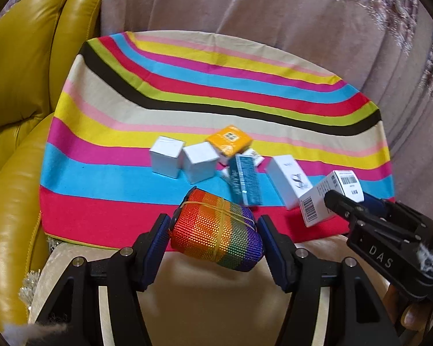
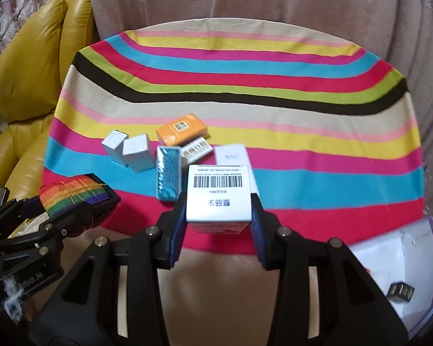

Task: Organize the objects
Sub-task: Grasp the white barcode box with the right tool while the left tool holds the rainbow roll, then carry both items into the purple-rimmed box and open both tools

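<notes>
Nearest the lens, the left gripper [image 1: 213, 236] is clamped on a rainbow mesh cup [image 1: 216, 233], which lies tilted on its side between the blue pads at the near edge of the striped cloth [image 1: 187, 86]. A yellow rubber band [image 1: 222, 216] crosses its wall; what it holds cannot be seen.

To its right, the right gripper [image 2: 218, 204] is clamped on a white barcode box [image 2: 218, 193], held above the cloth's near red stripe.

Beyond them lies a loose cluster: two white cubes [image 1: 167, 155] side by side at left, a teal box [image 1: 244, 181] leaning just past the cup, an orange box [image 1: 229, 139] resting on a small white printed box [image 2: 195, 150], and a white flat box [image 1: 288, 180] at right.

A yellow leather armchair [image 1: 20, 86] stands left; a white carton [image 2: 395, 259] sits near right.
</notes>
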The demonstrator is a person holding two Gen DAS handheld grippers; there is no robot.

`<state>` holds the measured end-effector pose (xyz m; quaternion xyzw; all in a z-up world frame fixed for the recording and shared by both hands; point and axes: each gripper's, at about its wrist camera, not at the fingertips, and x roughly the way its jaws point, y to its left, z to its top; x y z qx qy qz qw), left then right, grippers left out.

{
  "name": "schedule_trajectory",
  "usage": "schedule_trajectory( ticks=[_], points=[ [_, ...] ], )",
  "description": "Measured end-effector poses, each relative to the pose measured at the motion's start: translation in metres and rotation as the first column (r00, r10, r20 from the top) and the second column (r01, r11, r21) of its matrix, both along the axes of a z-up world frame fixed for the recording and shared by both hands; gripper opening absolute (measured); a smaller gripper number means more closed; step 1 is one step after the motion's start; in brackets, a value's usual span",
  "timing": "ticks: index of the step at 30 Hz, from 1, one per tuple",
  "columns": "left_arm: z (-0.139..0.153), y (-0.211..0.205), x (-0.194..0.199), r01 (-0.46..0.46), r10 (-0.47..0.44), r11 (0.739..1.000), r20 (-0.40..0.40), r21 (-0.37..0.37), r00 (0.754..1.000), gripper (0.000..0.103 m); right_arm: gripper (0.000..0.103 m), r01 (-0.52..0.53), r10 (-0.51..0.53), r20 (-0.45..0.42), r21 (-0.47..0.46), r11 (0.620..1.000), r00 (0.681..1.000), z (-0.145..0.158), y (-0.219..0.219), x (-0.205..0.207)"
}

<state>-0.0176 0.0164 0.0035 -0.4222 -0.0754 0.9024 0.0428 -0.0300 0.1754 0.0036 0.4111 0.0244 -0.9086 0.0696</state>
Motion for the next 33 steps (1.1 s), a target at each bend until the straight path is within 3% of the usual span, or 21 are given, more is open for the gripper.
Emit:
schedule_trajectory(
  ticks=[11, 19, 25, 33],
  points=[
    [0.006, 0.061, 0.018, 0.13, -0.13, 0.992, -0.007, -0.008, 0.992, 0.062, 0.045, 0.151, -0.151, -0.018, 0.017, 0.988, 0.988, 0.008, 0.067, 0.035],
    [0.007, 0.115, 0.027, 0.247, -0.247, 0.969, 0.004, -0.001, 0.969, 0.062, 0.045, 0.255, -0.254, -0.032, 0.036, 0.966, 0.967, 0.013, 0.118, 0.051],
    [0.01, 0.16, 0.03, 0.349, -0.349, 0.937, 0.016, 0.009, 0.937, 0.062, 0.045, 0.336, -0.335, -0.025, 0.032, 0.941, 0.942, 0.01, 0.16, 0.064],
    [0.01, 0.226, 0.034, 0.484, -0.484, 0.875, 0.032, -0.005, 0.875, 0.062, 0.045, 0.451, -0.452, 0.015, 0.032, 0.892, 0.892, -0.007, 0.214, 0.084]
  ],
)
